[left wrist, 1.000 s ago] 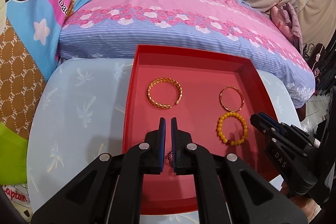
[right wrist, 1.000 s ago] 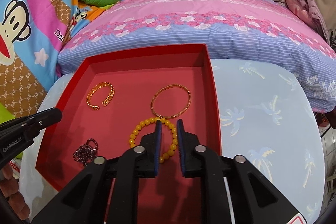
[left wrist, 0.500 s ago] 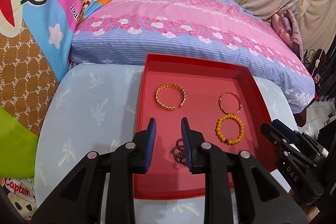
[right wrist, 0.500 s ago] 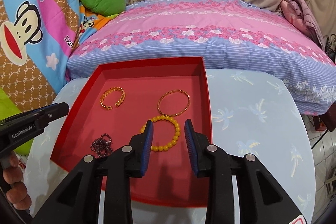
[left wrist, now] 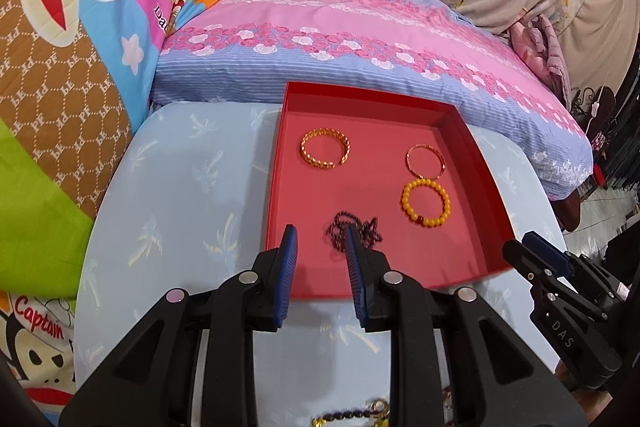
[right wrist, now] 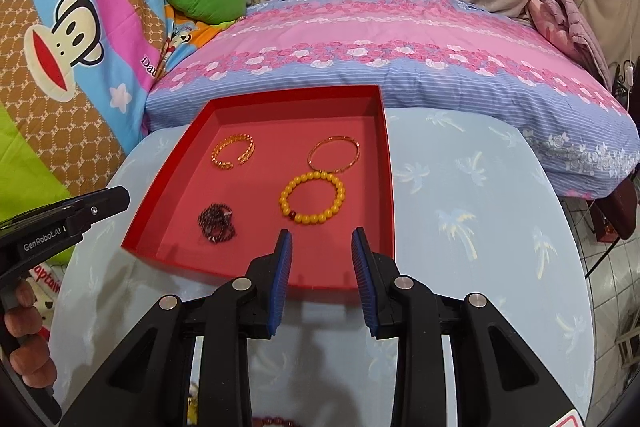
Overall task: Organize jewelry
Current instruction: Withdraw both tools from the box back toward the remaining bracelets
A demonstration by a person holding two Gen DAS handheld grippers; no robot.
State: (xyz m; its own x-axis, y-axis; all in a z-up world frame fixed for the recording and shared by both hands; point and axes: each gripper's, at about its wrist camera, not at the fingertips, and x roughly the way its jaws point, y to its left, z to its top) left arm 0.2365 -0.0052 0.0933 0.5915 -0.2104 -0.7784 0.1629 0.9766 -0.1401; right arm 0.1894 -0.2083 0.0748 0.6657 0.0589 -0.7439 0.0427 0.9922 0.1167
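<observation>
A red tray (left wrist: 496, 227) (right wrist: 160, 211) sits on a light blue table. In it lie a gold cuff bracelet (left wrist: 325, 148) (right wrist: 233, 151), a thin gold bangle (left wrist: 425, 161) (right wrist: 334, 154), a yellow bead bracelet (left wrist: 425, 202) (right wrist: 312, 198) and a dark bead chain (left wrist: 356, 223) (right wrist: 216, 223). My left gripper (left wrist: 320, 243) is open and empty above the tray's near edge, just short of the dark chain. My right gripper (right wrist: 322, 247) is open and empty above the tray's near right edge, short of the yellow bracelet.
The light blue table (left wrist: 180, 195) (right wrist: 472, 219) abuts a bed with a pink and blue floral quilt (left wrist: 360, 39). More beaded jewelry (left wrist: 352, 415) lies on the table under the left gripper. Cartoon bedding (right wrist: 60, 39) lies at left.
Both grippers have opened and pulled back toward the tray's near edge. The dark chain, released by the left gripper, now lies in the tray; the yellow bracelet lies free too.
</observation>
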